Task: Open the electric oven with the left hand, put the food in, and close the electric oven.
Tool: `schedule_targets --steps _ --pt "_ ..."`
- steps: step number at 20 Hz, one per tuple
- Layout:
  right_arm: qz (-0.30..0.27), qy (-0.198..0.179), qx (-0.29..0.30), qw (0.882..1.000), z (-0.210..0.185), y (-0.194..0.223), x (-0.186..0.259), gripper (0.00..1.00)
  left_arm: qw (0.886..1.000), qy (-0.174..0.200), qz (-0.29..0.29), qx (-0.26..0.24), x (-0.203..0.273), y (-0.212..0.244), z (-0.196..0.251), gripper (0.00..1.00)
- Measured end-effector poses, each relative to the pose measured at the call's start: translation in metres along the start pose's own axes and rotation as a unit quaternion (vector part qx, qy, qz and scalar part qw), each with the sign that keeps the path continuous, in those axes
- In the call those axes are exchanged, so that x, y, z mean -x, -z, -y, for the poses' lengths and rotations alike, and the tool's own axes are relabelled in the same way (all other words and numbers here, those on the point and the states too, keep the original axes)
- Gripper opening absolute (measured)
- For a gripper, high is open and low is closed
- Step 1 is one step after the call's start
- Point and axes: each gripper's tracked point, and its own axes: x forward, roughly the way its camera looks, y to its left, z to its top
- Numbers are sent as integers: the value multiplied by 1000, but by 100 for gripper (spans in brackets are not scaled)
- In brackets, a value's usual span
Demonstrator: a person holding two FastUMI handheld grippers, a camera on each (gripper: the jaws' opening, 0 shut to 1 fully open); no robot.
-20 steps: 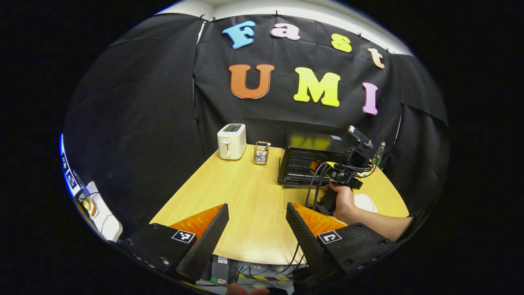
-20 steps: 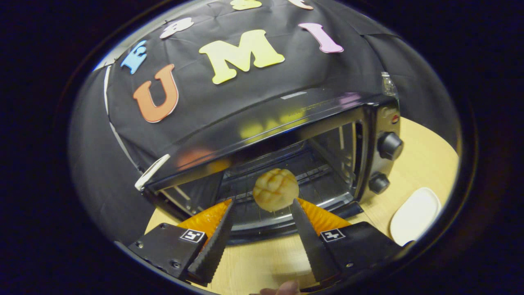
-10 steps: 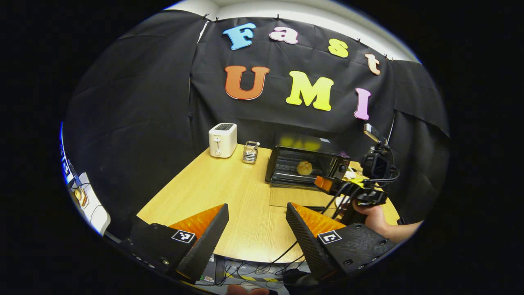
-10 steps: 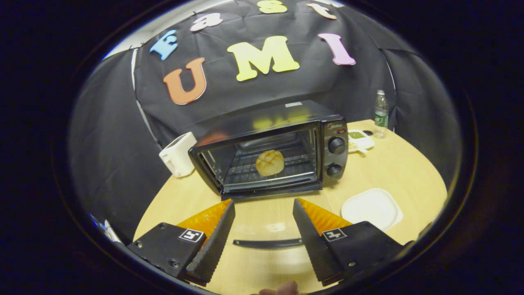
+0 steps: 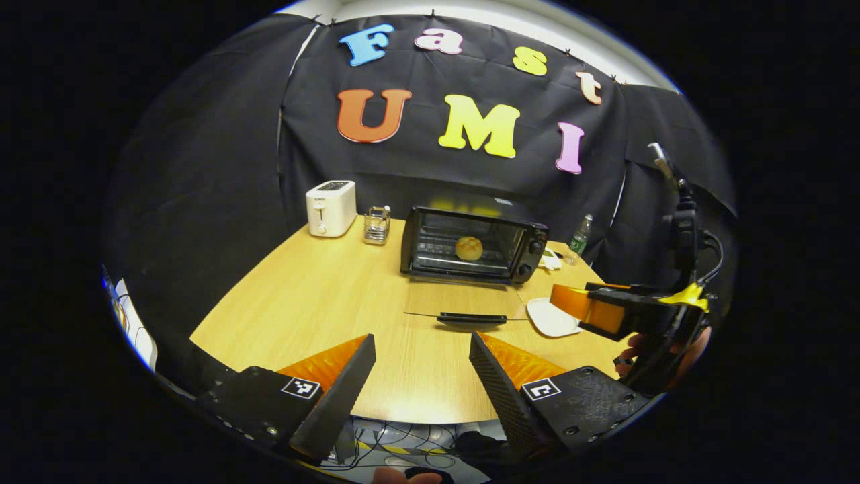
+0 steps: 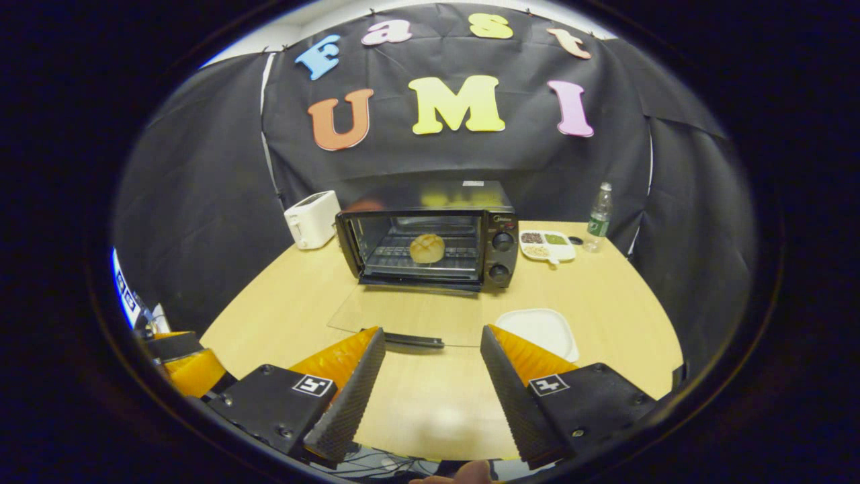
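The oven (image 6: 430, 235) stands at the back of the table (image 6: 605, 296) with its glass door (image 6: 403, 316) folded down flat in front of it. The bun (image 6: 427, 248) sits on the rack inside the oven, near the middle. The door handle (image 6: 413, 341) lies along the door's front edge, on the side farthest from the oven.

The left gripper (image 5: 422, 370) hangs in front of the oven, short of the handle, with its fingers spread and nothing between them. The right gripper (image 6: 431, 376) is likewise spread and empty, in front of the oven; in the left gripper view it shows to the right of the oven (image 5: 608, 316), above the white plate (image 5: 552, 317).

Step in hand, as judged: close the door.

1. Bring the left gripper forward and low to the handle.
2. Catch the handle from beneath or pinch it across its bar, near its middle, so the door lifts evenly.
3. Swing the door up along its hinge arc toward the oven; do not push straight in, as the oven may slide back.
4. Keep the right gripper beside the plate, out of the door's path.
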Motion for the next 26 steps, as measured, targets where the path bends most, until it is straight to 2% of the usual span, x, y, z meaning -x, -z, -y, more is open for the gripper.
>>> schedule_targets --steps 5,8,14,17,23,24,25,26 --pt "9 33 16 999 51 -11 29 91 998 34 -56 17 -54 38 37 93" --pt "11 56 22 998 87 -21 38 91 996 47 -81 6 -100 60 55 93" --pt "-2 90 36 995 143 -25 37 92 992 47 -120 -1 -181 92 76 93" --pt "-17 93 30 995 157 -21 27 92 990 31 -136 -6 -206 100 72 94" --pt "-32 84 20 996 164 -24 7 92 991 13 -124 -43 -225 90 69 95" --pt "-31 83 20 996 163 -26 5 92 992 12 -122 -43 -223 88 70 82" --pt "-30 81 19 996 162 -27 3 92 992 11 -120 -46 -222 85 70 94" --pt "-30 79 18 996 159 -28 2 92 992 11 -118 -47 -220 80 71 93"
